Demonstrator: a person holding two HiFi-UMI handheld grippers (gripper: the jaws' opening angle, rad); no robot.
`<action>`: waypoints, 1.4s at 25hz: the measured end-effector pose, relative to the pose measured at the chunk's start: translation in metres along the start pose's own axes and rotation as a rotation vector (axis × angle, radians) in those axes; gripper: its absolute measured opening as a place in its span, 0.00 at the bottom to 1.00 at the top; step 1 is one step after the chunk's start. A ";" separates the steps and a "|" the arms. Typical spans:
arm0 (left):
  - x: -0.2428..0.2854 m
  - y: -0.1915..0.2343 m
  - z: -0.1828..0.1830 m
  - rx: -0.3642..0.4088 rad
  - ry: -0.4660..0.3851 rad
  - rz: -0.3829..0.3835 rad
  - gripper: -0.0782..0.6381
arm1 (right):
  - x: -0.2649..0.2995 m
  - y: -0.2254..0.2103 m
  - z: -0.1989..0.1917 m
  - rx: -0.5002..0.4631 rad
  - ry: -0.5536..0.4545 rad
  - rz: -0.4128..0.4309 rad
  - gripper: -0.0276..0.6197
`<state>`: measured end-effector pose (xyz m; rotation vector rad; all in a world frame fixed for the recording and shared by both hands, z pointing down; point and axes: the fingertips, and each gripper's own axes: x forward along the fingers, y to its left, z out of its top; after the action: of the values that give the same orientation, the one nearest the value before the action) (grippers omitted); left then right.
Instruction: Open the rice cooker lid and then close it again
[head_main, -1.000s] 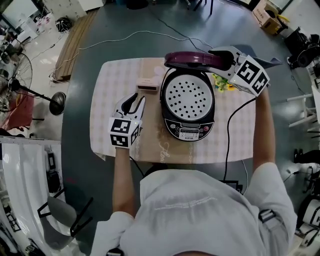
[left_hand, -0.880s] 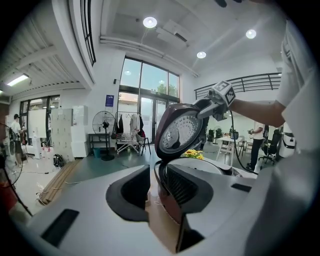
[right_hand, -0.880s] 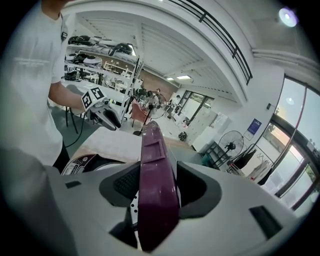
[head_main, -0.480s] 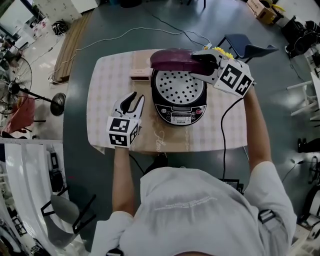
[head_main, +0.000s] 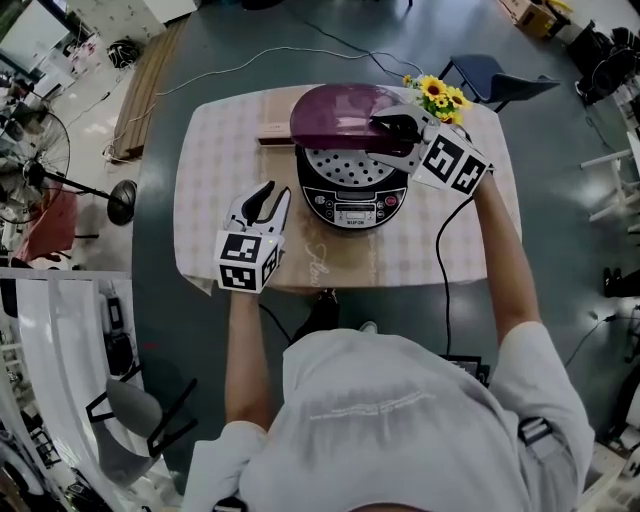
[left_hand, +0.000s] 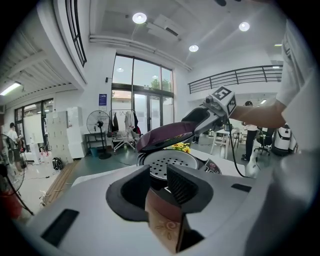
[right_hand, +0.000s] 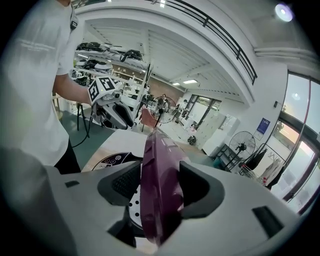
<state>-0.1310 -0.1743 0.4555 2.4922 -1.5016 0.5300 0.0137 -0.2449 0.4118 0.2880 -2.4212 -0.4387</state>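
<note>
Right hand-held gripper (head_main: 381, 136) is clamped on the purple domed lid (head_main: 335, 112), its jaws just widened; the lid is held half-lowered over the black rice cooker (head_main: 352, 197), upper centre. Left hand-held gripper (head_main: 276, 196) is seen with jaws apart, empty.

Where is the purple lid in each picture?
Head view: the purple lid is at the top middle, tilted up.
Left gripper view: the lid is in the centre, just above the white plate with holes.
Right gripper view: the lid is at the bottom middle, edge-on and very close.
Shared landmark: the control panel.
</note>
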 end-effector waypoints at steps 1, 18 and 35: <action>-0.001 -0.002 -0.001 0.001 0.002 0.000 0.27 | 0.001 0.004 -0.002 0.007 -0.002 0.006 0.43; -0.003 -0.017 -0.012 0.005 0.027 0.000 0.27 | 0.017 0.054 -0.035 0.107 0.002 0.106 0.43; 0.007 -0.013 -0.021 0.000 0.056 -0.022 0.27 | 0.036 0.081 -0.059 0.197 0.028 0.166 0.41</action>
<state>-0.1214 -0.1667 0.4779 2.4692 -1.4517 0.5911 0.0158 -0.1953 0.5064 0.1740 -2.4404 -0.1214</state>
